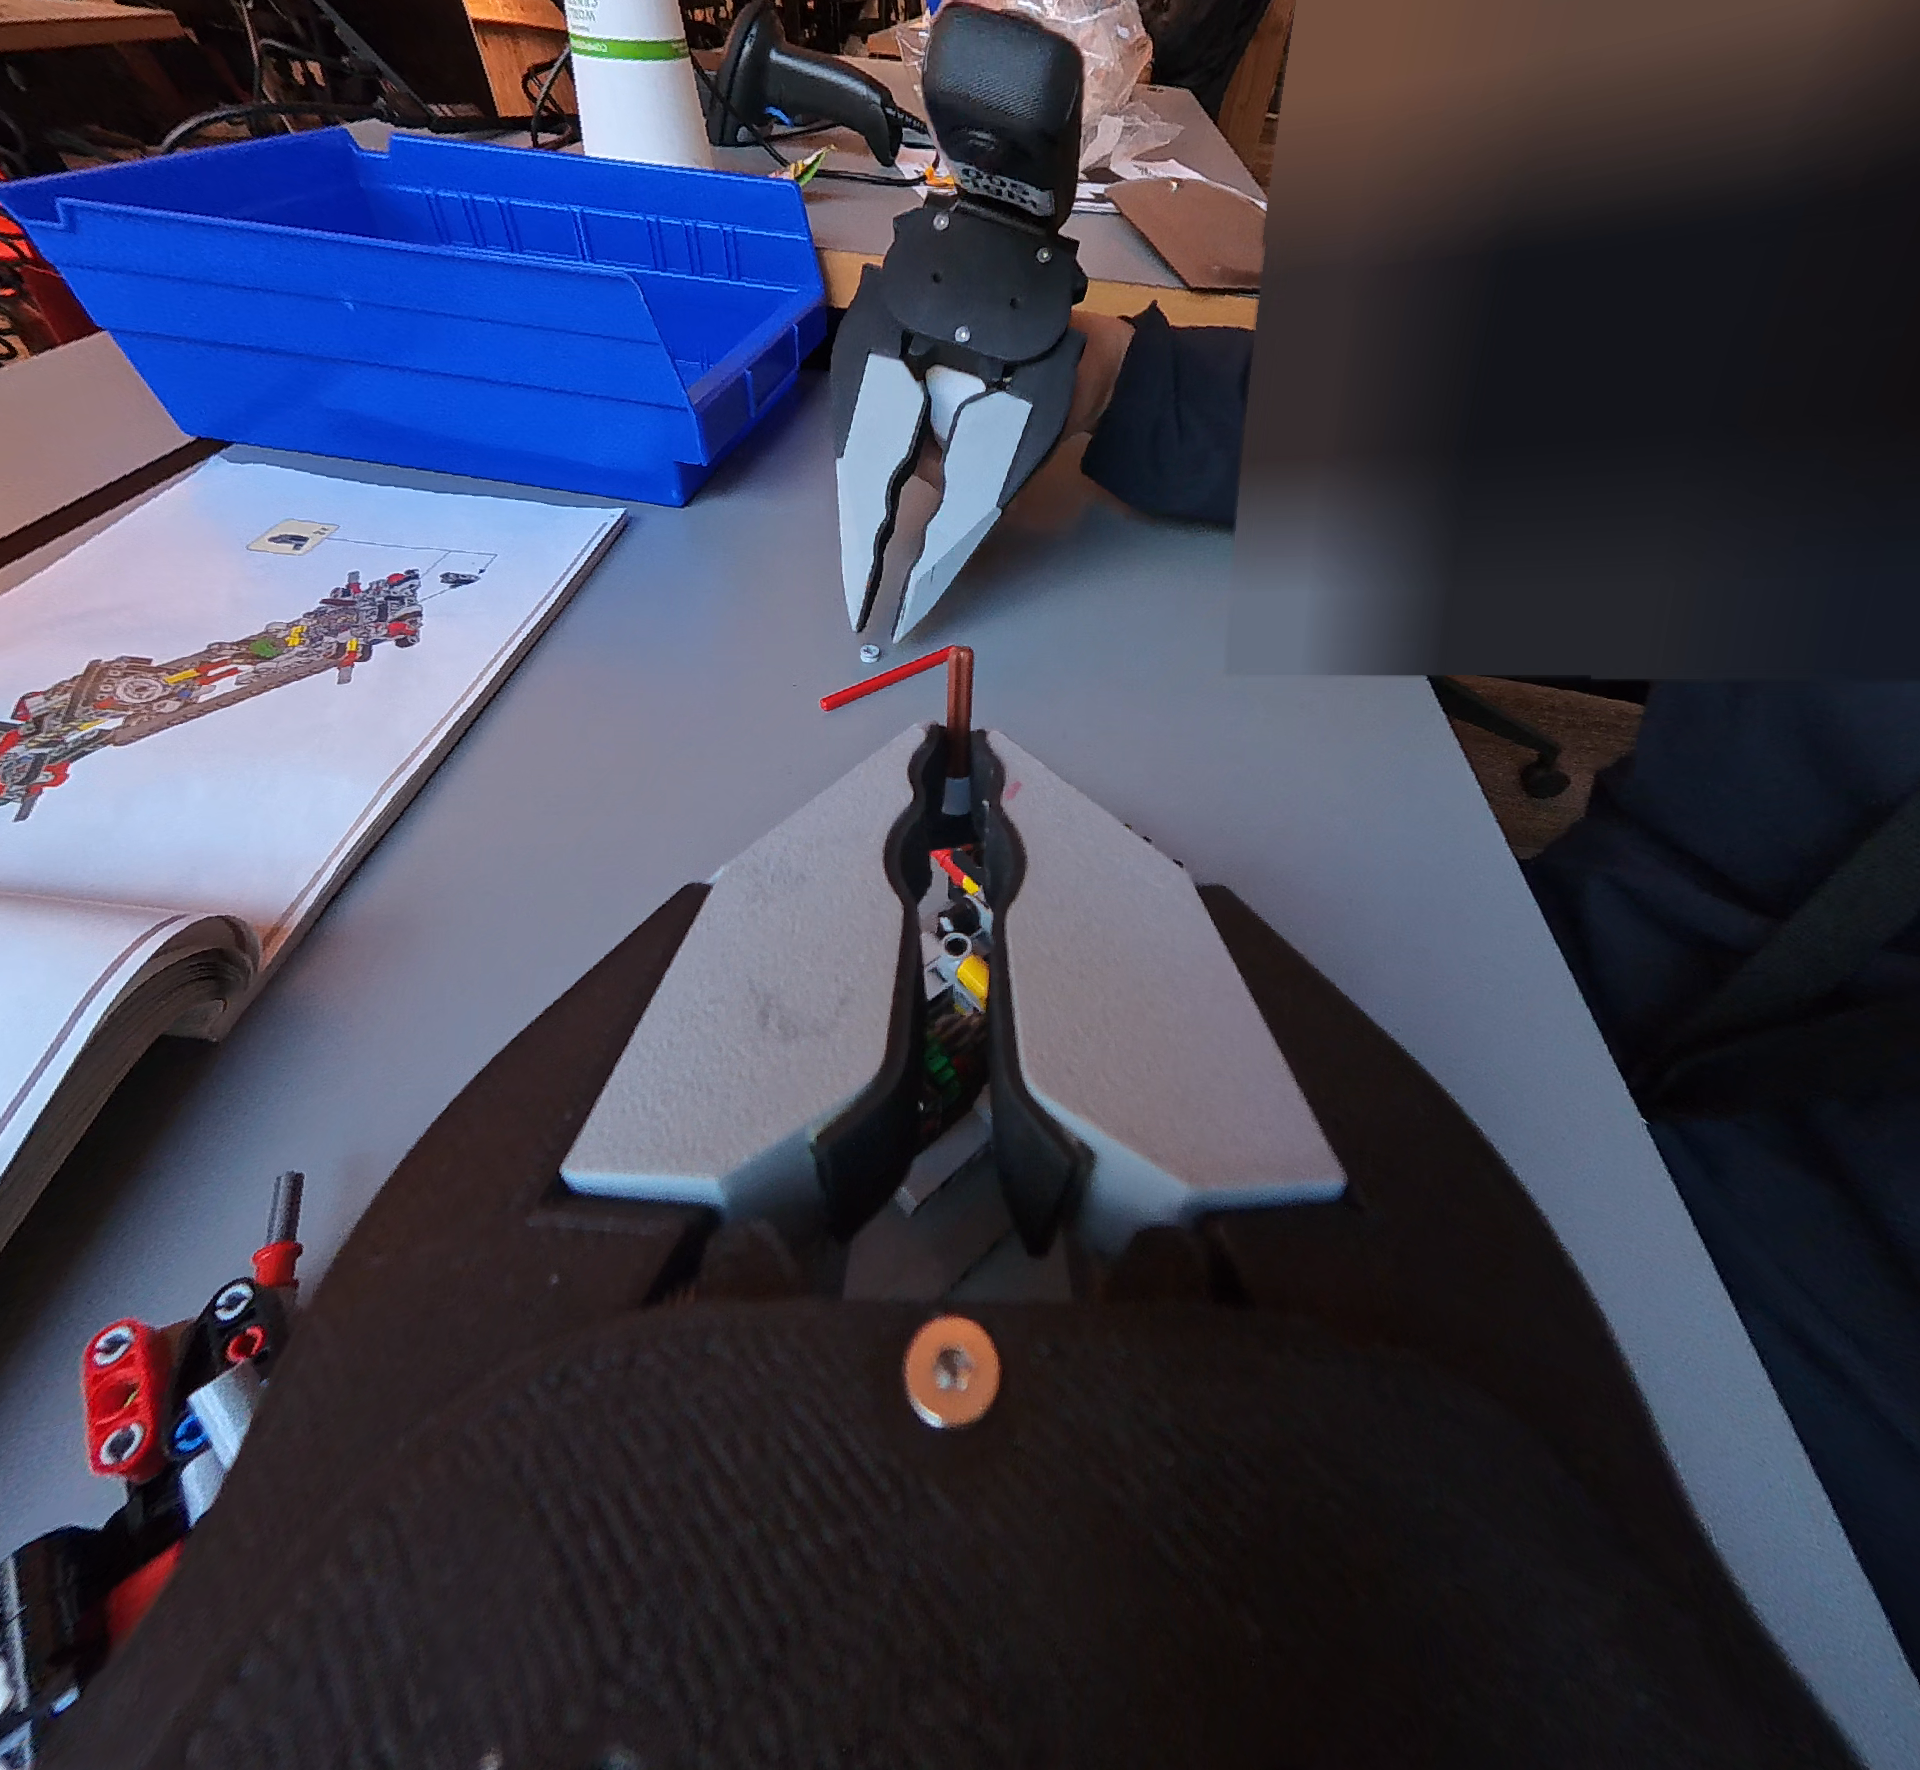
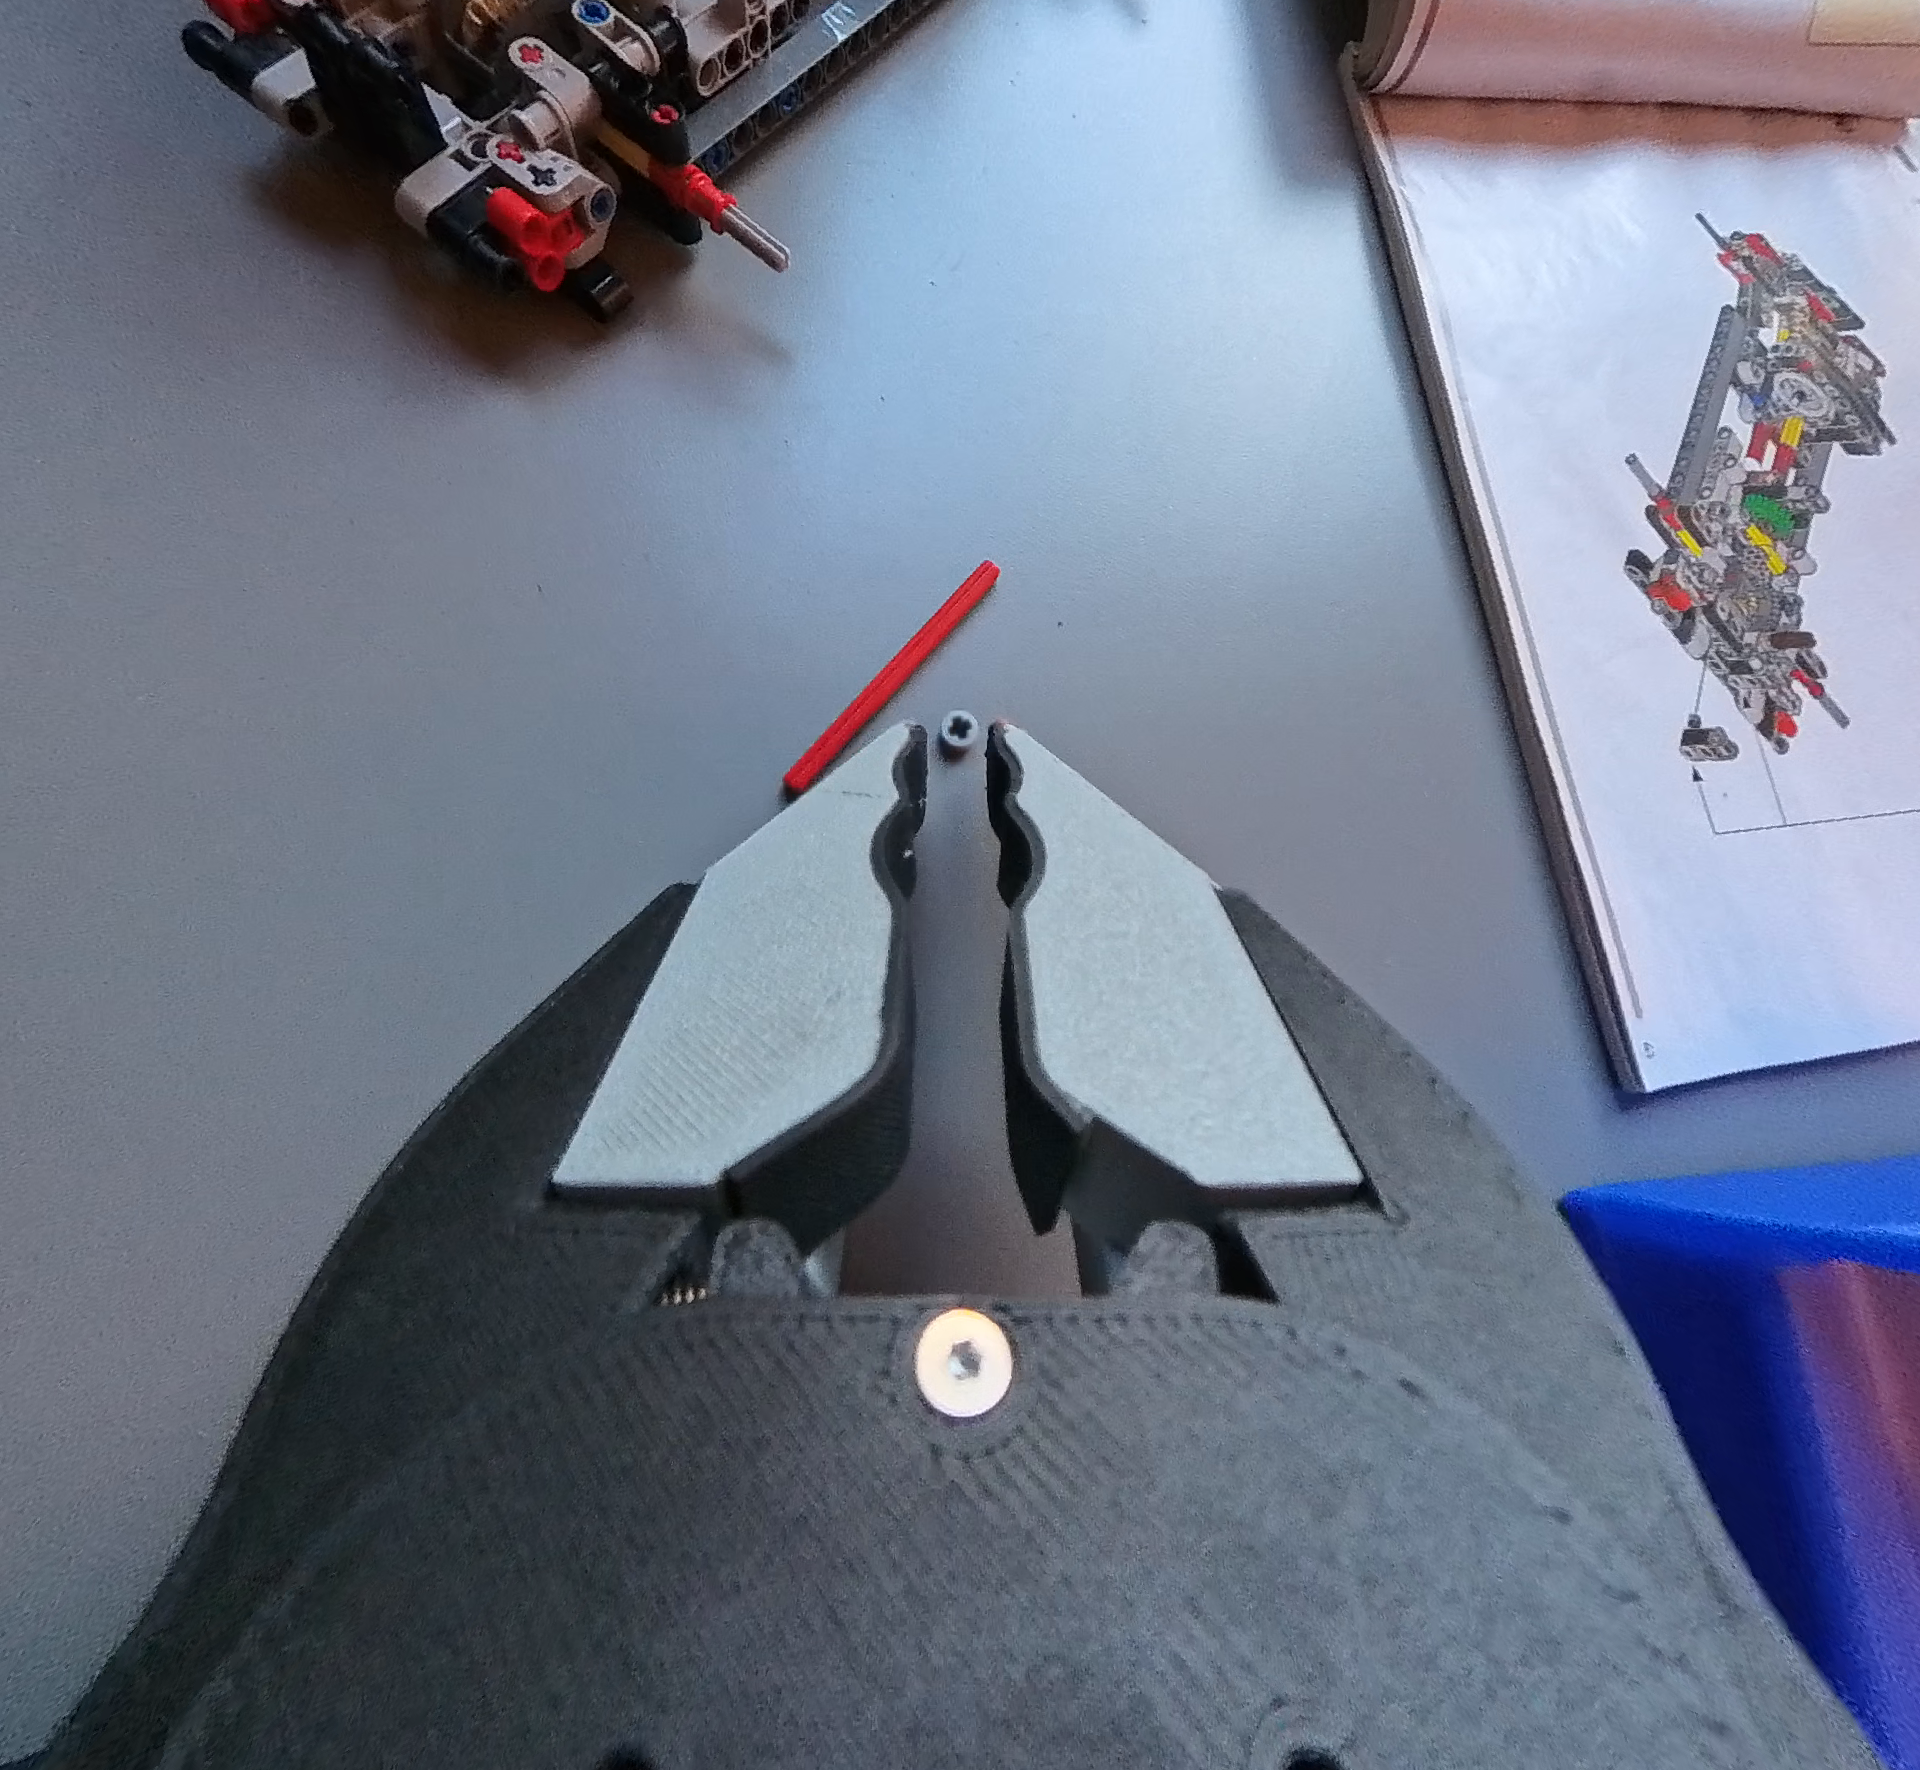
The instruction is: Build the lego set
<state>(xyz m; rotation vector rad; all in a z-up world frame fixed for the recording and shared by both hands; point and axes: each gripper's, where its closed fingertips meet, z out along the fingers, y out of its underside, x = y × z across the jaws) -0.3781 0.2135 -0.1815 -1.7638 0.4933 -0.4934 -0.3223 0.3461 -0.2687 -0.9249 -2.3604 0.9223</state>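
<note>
My left gripper (image 1: 958, 738) is shut on a brown axle (image 1: 960, 697) with a grey bush (image 1: 956, 793) on it. The axle sticks out forward past the fingertips. A brick-built model (image 1: 156, 1388) lies under and to the left of this gripper and shows through the jaw gap. My right gripper (image 2: 956, 733) is open, tips down at the grey table (image 2: 416, 577). A small grey bush (image 2: 958, 728) stands between its fingertips with a gap on each side. The right gripper also shows in the left wrist view (image 1: 878, 624). A red axle (image 2: 891, 678) lies beside the bush.
A blue bin (image 1: 416, 307) stands at the back left and an open instruction book (image 1: 260, 681) lies in front of it. The model (image 2: 499, 58) lies far left in the right wrist view. A white cylinder (image 1: 634, 58) and a black scanner (image 1: 800, 84) stand behind. One gripper's finger ends stand about 20 cm off the other's.
</note>
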